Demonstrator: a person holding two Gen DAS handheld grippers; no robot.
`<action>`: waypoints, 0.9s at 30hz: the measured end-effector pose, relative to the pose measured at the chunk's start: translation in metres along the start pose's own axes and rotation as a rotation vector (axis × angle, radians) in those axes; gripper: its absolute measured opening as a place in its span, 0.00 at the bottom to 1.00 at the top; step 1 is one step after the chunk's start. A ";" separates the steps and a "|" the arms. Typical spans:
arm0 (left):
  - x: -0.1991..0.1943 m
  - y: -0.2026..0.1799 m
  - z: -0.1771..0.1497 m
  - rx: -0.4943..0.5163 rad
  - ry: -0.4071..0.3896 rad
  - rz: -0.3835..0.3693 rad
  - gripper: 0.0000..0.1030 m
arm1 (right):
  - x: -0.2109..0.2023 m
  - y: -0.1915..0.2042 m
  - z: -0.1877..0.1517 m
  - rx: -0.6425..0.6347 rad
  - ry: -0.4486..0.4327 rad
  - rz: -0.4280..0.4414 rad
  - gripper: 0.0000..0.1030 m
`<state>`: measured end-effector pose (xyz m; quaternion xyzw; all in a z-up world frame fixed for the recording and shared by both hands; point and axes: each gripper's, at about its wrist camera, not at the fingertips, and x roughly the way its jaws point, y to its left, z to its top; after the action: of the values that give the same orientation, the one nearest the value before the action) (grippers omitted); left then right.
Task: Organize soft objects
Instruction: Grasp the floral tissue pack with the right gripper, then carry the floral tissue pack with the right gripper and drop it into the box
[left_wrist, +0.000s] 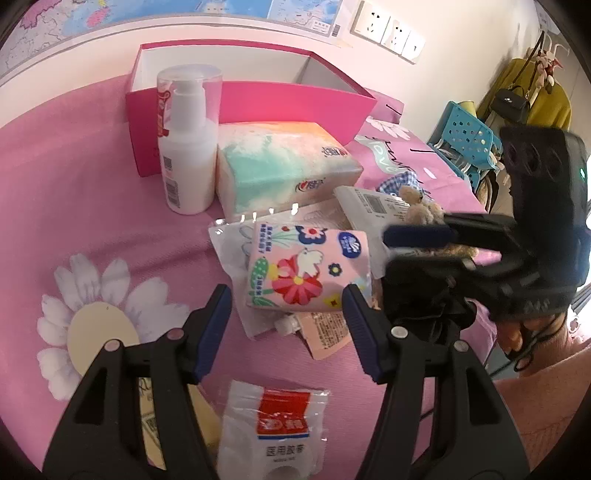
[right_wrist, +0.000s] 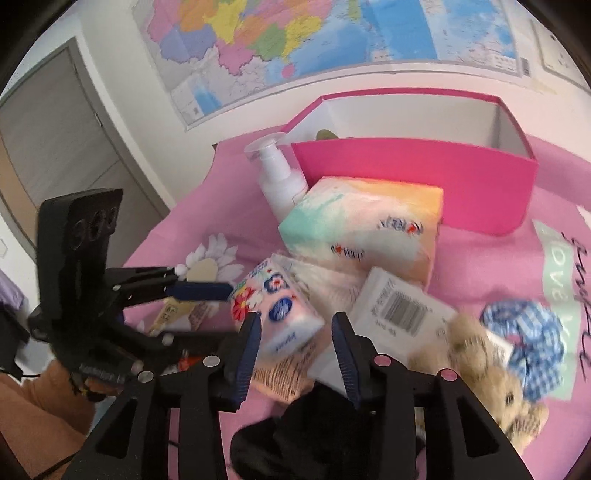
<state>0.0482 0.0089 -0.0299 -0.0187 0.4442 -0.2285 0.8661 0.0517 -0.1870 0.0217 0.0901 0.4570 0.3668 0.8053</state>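
Picking stage. Floral tissue pack (left_wrist: 306, 269) lies in clutter in front of pink box (left_wrist: 295, 107). Left gripper (left_wrist: 286, 325) spread, hovering before pack. Right gripper (right_wrist: 295, 350) parted, pinching nothing. Next: straddle pack, squeeze, carry to box.

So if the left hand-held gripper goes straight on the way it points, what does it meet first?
Most likely the small floral tissue pack, which lies just ahead of the open left hand-held gripper; depth is hard to judge.

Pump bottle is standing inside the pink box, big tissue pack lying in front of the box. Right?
Not quite. The pump bottle stands outside the pink box, on the pink bedspread against its front corner, beside the big tissue pack. The left wrist view shows it. The tissue pack does lie in front.
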 end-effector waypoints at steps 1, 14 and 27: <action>0.000 0.001 0.001 -0.001 0.000 -0.001 0.61 | -0.002 0.000 -0.003 0.005 0.004 0.004 0.39; -0.005 0.001 0.000 -0.009 -0.005 -0.077 0.47 | 0.021 0.001 -0.003 0.055 0.034 0.073 0.28; -0.040 -0.043 0.054 0.100 -0.152 -0.045 0.47 | -0.025 -0.003 0.030 -0.016 -0.080 0.041 0.28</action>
<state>0.0543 -0.0223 0.0435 -0.0029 0.3646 -0.2677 0.8918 0.0699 -0.2003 0.0540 0.1078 0.4195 0.3831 0.8159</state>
